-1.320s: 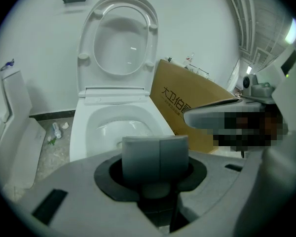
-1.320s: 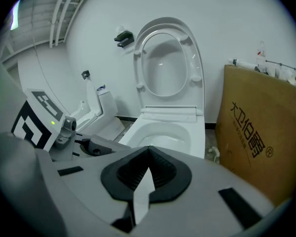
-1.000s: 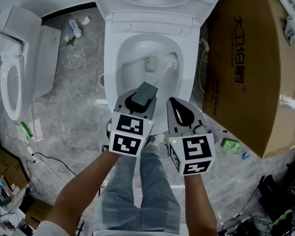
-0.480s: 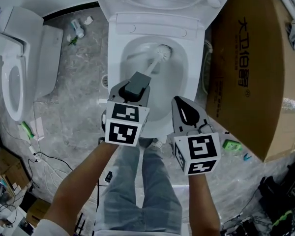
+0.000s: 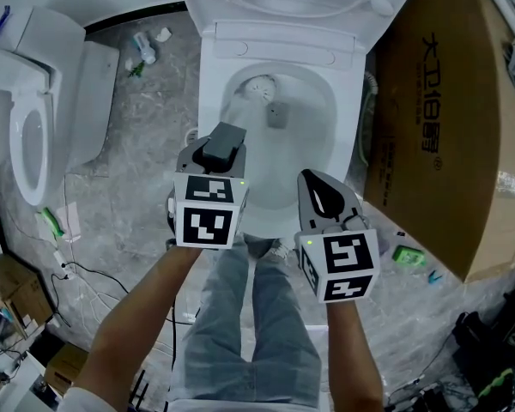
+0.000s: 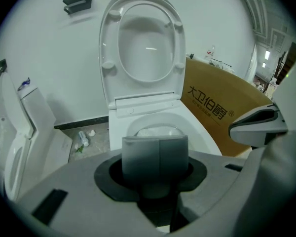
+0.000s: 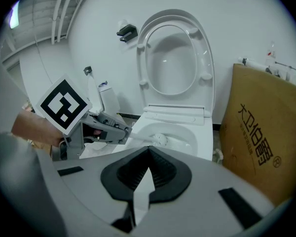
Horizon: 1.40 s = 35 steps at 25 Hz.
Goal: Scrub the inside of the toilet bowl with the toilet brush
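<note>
- The toilet brush [image 5: 257,87] has moved. A second ago its bristly end was at the right side of the toilet bowl [image 5: 348,144]. Then it was at the back, in the middle. Now it is at the back left, close under the rim.
- So the brush has swept along the back wall of the bowl from right to left. I think that is one scrubbing stroke.
- The left hand-held gripper [image 5: 223,140] has slid a little to the left with the brush. It is closed tight on the brush's white handle. The right gripper view shows the handle running from it down into the bowl.
- The right hand-held gripper [image 5: 319,189] has hardly moved. It hangs over the front edge of the bowl. Its jaws are pressed together and hold nothing.
- The grey spot [image 5: 277,114] at the bottom of the bowl is just beside the bristles. The brush is not on it.
- The seat [image 6: 143,43] is up, so the bowl is open for the brush.
- What this means: the scrubbing is going on, and the back wall has had a pass. The front and the near sides of the bowl probably need their turn next, but I cannot tell how clean any part is.
</note>
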{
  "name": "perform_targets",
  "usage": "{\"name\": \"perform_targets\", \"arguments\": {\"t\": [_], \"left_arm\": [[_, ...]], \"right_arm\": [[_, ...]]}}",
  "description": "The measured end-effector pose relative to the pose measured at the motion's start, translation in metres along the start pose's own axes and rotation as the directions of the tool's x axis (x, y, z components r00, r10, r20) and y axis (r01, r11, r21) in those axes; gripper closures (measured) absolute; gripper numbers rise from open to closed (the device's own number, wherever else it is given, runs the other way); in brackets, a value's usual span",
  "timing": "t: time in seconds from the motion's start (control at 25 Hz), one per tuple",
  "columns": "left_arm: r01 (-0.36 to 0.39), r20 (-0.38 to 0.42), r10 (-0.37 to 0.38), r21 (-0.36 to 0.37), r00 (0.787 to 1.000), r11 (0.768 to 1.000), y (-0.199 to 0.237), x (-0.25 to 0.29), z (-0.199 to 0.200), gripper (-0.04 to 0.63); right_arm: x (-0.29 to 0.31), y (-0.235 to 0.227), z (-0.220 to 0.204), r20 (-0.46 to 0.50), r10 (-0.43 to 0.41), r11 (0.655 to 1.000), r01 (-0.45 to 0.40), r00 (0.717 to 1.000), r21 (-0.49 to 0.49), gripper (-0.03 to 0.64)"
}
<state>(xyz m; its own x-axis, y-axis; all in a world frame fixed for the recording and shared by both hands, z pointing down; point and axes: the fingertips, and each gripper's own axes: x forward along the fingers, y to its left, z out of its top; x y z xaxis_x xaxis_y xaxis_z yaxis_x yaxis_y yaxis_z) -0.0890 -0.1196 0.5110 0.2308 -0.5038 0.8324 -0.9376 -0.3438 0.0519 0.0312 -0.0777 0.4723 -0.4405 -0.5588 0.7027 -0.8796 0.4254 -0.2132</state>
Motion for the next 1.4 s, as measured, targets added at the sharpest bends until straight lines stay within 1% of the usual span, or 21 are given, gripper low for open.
{"name": "perform_targets", "arguments": {"t": [0.2,0.32,0.48,0.64,0.8,1.04,1.24,1.4], "left_arm": [[-0.045,-0.042,0.045,-0.001,0.998,0.999,0.009,-0.015,-0.011,0.439],[-0.050,-0.072,0.050,0.000,0.996,0.999,0.007,-0.021,-0.023,0.439],[-0.050,-0.118,0.053,0.024,0.992,0.998,-0.001,-0.030,-0.039,0.439],[-0.041,-0.180,0.049,0.048,0.983,0.998,-0.009,-0.041,-0.058,0.439],[-0.035,-0.208,0.049,0.070,0.977,0.997,-0.015,-0.050,-0.068,0.439],[-0.009,-0.263,0.027,0.070,0.964,0.997,-0.022,-0.064,-0.081,0.439],[0.009,-0.326,0.009,0.053,0.945,0.999,-0.030,-0.078,-0.093,0.439],[0.043,-0.363,-0.021,0.054,0.932,0.998,-0.040,-0.084,-0.100,0.439]], "right_arm": [[-0.005,0.005,-0.001,-0.002,0.005,1.000,-0.005,1.000,-0.010,0.615],[-0.010,0.008,0.001,-0.001,0.003,1.000,-0.003,1.000,-0.023,0.615],[-0.017,0.009,0.001,-0.001,0.003,0.999,-0.004,1.000,-0.037,0.615],[-0.025,0.011,0.000,-0.003,0.003,0.999,-0.003,1.000,-0.046,0.614],[-0.030,0.012,-0.003,-0.004,0.002,0.999,-0.002,1.000,-0.048,0.615],[-0.041,0.020,-0.008,-0.005,0.008,0.999,-0.008,1.000,-0.046,0.615],[-0.050,0.020,-0.011,-0.004,0.003,0.999,-0.003,1.000,-0.046,0.614],[-0.053,0.019,-0.014,-0.002,-0.002,0.999,0.002,1.000,-0.036,0.614]]}}
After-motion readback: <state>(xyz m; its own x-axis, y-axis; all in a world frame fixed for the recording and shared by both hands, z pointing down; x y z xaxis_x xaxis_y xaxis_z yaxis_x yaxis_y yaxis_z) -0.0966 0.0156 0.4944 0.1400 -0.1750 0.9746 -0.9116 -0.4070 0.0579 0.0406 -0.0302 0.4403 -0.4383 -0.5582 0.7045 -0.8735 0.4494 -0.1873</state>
